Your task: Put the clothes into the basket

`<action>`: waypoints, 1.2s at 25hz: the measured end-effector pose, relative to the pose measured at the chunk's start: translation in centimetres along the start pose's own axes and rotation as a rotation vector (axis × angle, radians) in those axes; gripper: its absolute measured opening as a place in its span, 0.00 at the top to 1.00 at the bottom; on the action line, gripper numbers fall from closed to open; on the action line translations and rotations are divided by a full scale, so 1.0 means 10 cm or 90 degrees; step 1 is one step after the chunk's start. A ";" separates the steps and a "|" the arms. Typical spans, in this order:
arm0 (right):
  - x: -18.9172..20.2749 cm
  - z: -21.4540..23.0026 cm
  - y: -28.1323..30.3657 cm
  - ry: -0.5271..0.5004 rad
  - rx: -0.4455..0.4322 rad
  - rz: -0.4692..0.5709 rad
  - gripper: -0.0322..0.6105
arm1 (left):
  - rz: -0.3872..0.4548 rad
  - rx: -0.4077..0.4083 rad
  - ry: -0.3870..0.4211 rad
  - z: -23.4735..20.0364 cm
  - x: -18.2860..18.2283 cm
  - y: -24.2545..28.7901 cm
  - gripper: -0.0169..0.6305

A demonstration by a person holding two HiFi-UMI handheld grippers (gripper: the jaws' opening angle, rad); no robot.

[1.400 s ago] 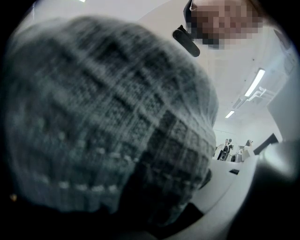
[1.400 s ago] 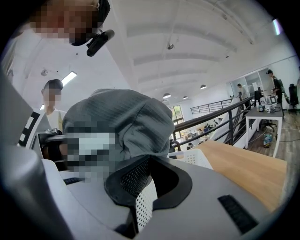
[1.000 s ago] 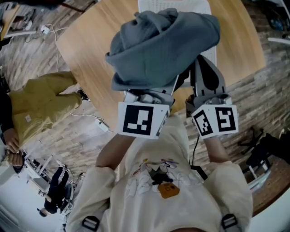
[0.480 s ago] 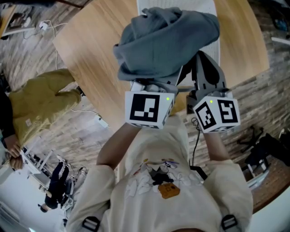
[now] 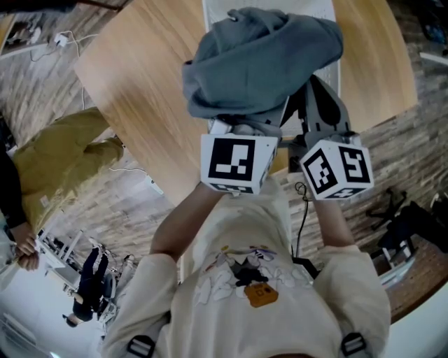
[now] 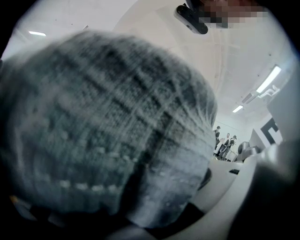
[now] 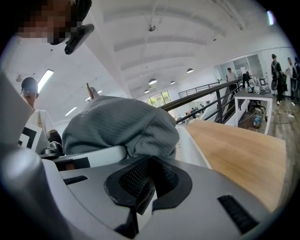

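Grey hoodie [image 5: 262, 59], soft, bulky, floppy, hangs bunched in my left tool [image 5: 238, 133], wide jaws clamped on a thick wad, over the white basket [image 5: 326, 10] on the wood surface [image 5: 140, 91]; right tool [image 5: 320, 105] closed, empty; best grabbed by thick folds.

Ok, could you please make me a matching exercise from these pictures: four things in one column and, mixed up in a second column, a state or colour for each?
Things:
1. grey garment
2. left claw
3. right claw
4. table

States:
A. light wood
B. shut, nothing between its jaws
C. bunched up, held above the table
D. carries the cloth, which fills its own view

Pairs: 1-C, 2-D, 3-B, 4-A
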State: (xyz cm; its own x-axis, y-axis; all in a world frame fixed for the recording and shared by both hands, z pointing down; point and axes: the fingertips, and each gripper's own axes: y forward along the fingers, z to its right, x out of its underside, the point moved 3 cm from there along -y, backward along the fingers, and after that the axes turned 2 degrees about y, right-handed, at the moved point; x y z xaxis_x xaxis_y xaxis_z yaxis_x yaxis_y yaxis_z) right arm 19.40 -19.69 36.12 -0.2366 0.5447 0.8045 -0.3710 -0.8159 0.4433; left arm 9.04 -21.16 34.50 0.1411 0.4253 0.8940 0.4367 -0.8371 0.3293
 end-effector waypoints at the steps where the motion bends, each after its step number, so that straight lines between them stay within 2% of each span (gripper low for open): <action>1: 0.01 0.03 0.00 0.006 0.004 -0.001 0.91 | 0.001 -0.002 -0.006 0.01 0.02 0.03 0.51; 13: 0.13 0.19 0.08 0.037 -0.001 -0.030 0.91 | -0.056 -0.024 -0.046 0.03 0.37 0.23 0.51; 24: 0.17 0.21 0.25 0.060 -0.030 -0.056 0.91 | -0.104 -0.077 -0.067 -0.05 0.54 0.38 0.50; 28: 0.15 0.27 0.36 0.063 -0.036 -0.065 0.91 | -0.102 -0.084 -0.076 -0.08 0.51 0.50 0.49; 30: 0.18 0.28 0.42 0.066 -0.036 -0.071 0.91 | -0.118 -0.087 -0.080 -0.14 0.56 0.52 0.49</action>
State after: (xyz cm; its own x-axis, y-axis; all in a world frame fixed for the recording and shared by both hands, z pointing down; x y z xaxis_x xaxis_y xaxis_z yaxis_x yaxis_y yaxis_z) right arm 19.89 -22.64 40.55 -0.2818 0.6503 0.7055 -0.4492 -0.7391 0.5019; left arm 10.89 -23.58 41.64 0.1833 0.6080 0.7725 0.3428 -0.7760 0.5294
